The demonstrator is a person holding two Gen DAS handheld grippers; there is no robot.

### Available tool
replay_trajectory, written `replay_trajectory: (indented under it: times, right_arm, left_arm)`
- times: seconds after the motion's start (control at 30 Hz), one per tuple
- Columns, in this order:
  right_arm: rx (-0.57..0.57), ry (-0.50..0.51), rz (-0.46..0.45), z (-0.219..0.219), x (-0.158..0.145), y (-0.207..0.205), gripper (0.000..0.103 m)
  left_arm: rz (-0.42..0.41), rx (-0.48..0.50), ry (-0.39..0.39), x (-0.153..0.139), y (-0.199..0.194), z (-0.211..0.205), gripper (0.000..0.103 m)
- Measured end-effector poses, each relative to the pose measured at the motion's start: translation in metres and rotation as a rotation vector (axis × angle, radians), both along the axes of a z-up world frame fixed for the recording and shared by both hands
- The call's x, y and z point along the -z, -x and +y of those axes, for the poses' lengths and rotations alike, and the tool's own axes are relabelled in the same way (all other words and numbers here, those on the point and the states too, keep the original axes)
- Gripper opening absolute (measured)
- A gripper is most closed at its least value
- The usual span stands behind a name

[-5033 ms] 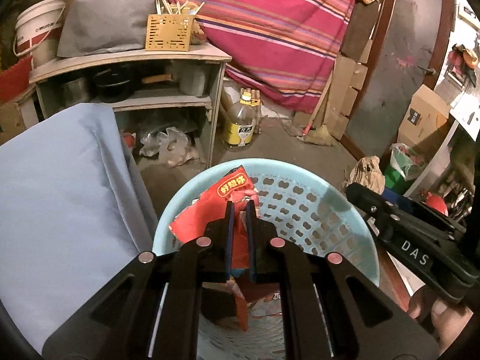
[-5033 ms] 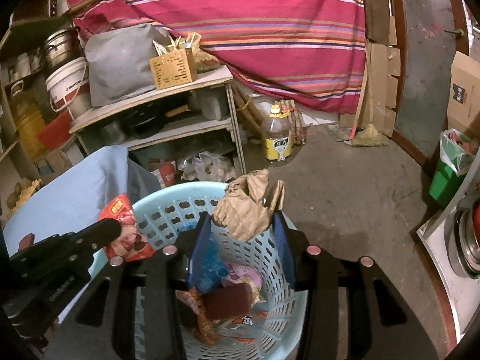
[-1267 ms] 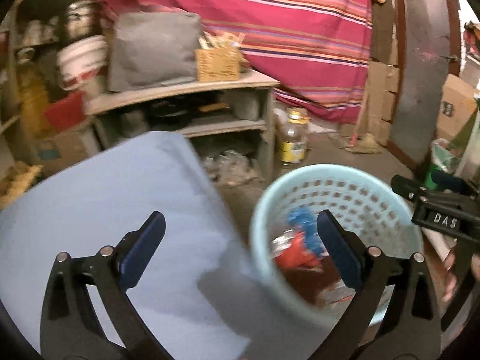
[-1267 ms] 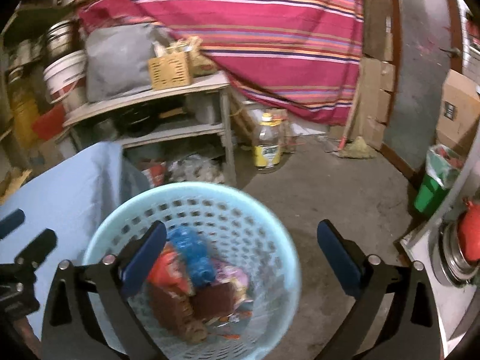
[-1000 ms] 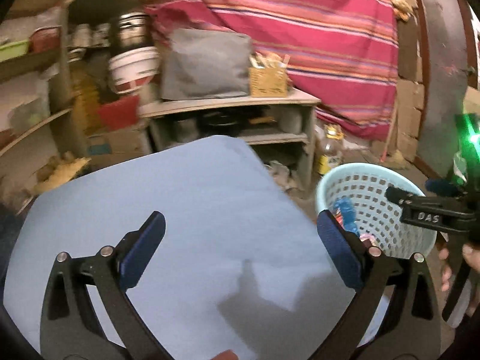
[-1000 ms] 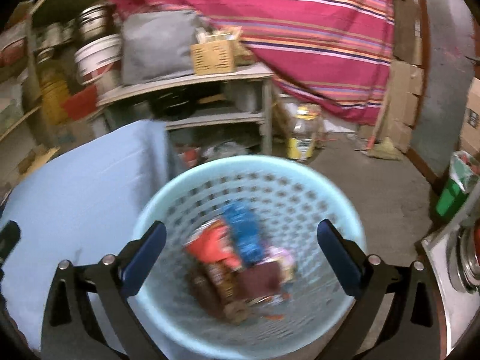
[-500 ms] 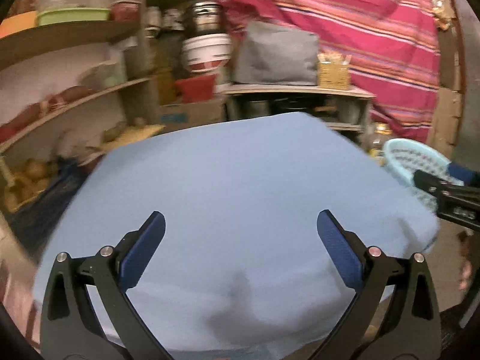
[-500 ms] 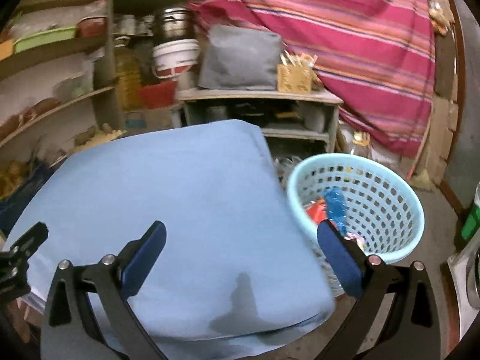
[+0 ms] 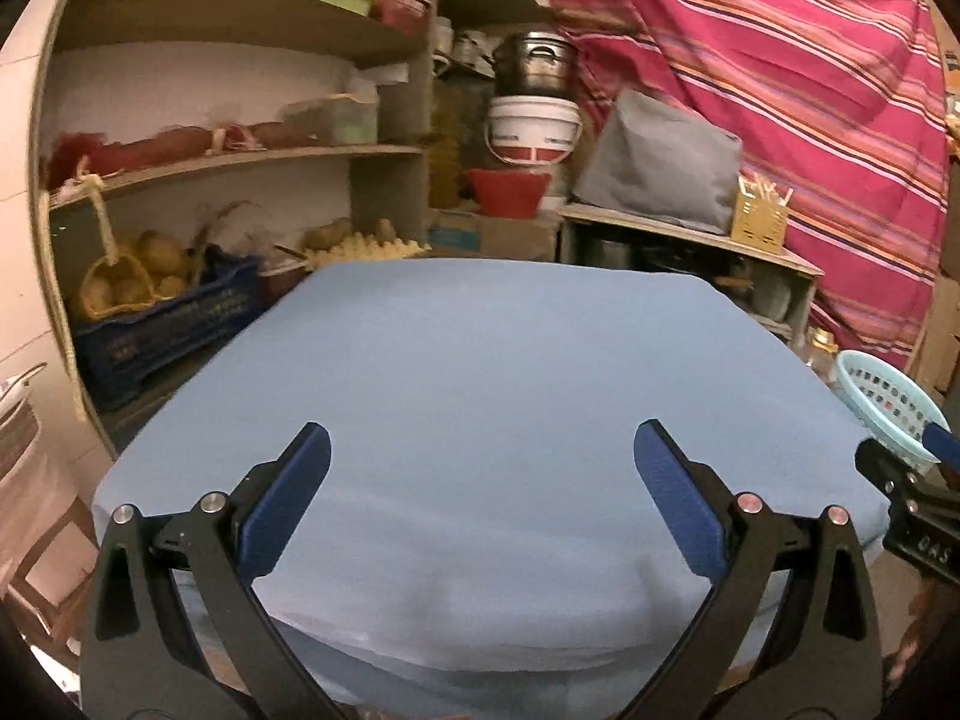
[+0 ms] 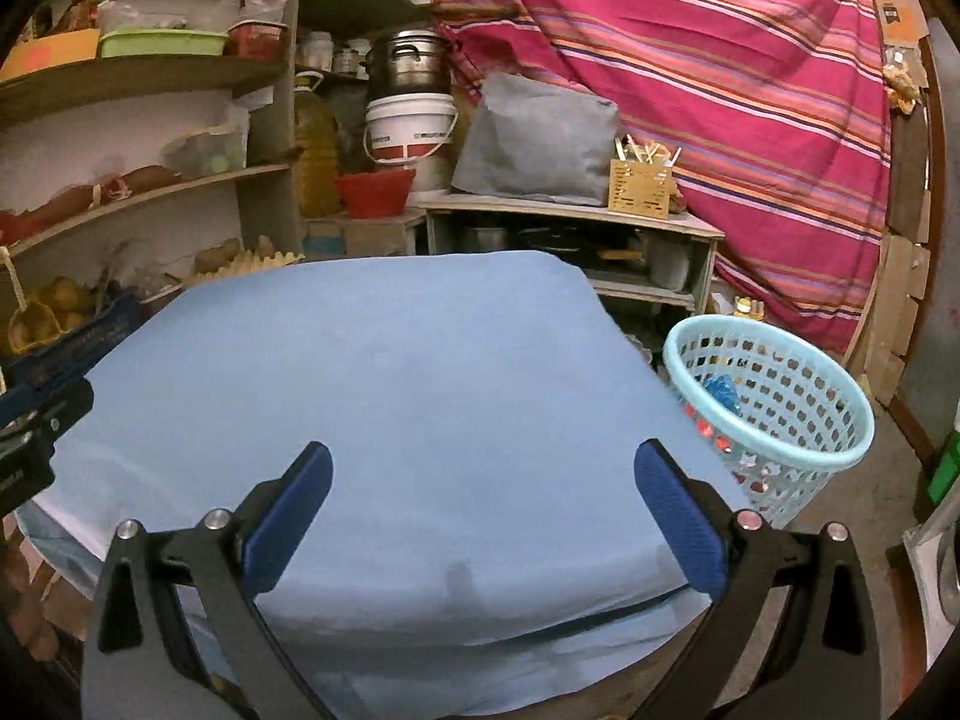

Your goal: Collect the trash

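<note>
A pale blue perforated basket (image 10: 774, 402) stands on the floor at the table's right side, with a blue wrapper (image 10: 720, 391) and red wrappers inside. Its rim also shows at the right edge of the left wrist view (image 9: 882, 402). My left gripper (image 9: 480, 498) is open and empty over the near part of the light blue tablecloth (image 9: 480, 372). My right gripper (image 10: 480, 504) is open and empty over the same cloth (image 10: 390, 372), left of the basket. No loose trash shows on the cloth.
Wooden shelves (image 9: 240, 162) with jars, tubs and a basket of potatoes (image 9: 138, 276) stand behind the table. A low shelf unit (image 10: 570, 234) holds a grey bag and a yellow holder. A striped red cloth (image 10: 690, 48) hangs at the back. An oil bottle (image 10: 747, 307) stands on the floor.
Both grippers let go of their trash into the basket, opened wide, and swung left and back from the basket to over the blue tablecloth.
</note>
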State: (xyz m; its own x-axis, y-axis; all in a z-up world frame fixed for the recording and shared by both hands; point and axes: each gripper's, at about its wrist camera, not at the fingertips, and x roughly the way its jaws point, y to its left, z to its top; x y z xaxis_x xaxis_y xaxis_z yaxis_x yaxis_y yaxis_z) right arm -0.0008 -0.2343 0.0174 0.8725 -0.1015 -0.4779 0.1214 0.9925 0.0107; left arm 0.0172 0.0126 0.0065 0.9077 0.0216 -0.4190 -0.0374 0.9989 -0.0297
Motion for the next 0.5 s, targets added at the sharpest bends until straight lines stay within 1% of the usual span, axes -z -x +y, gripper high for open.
replay_trajectory:
  times: [0.1, 0.17, 0.23, 0.33, 0.5]
  right_arm:
    - [0.006, 0.033, -0.022, 0.01, 0.002, 0.003, 0.098]
    - [0.007, 0.033, -0.032, 0.011, 0.001, 0.005, 0.098]
    - [0.017, 0.026, -0.047, 0.011, -0.001, 0.006, 0.098]
    - [0.03, 0.02, -0.063, 0.008, -0.004, 0.006, 0.098]
    - [0.037, 0.011, -0.076, 0.006, -0.006, 0.01, 0.098]
  left_arm:
    - [0.003, -0.001, -0.002, 0.002, -0.001, 0.001, 0.098]
    - [0.005, 0.008, -0.004, 0.004, 0.0, -0.001, 0.098]
    - [-0.007, 0.01, -0.024, 0.005, 0.003, -0.002, 0.098]
    - [-0.034, 0.011, -0.08, 0.006, 0.006, -0.01, 0.098]
    - [-0.038, 0.033, -0.101, 0.008, 0.01, -0.017, 0.098]
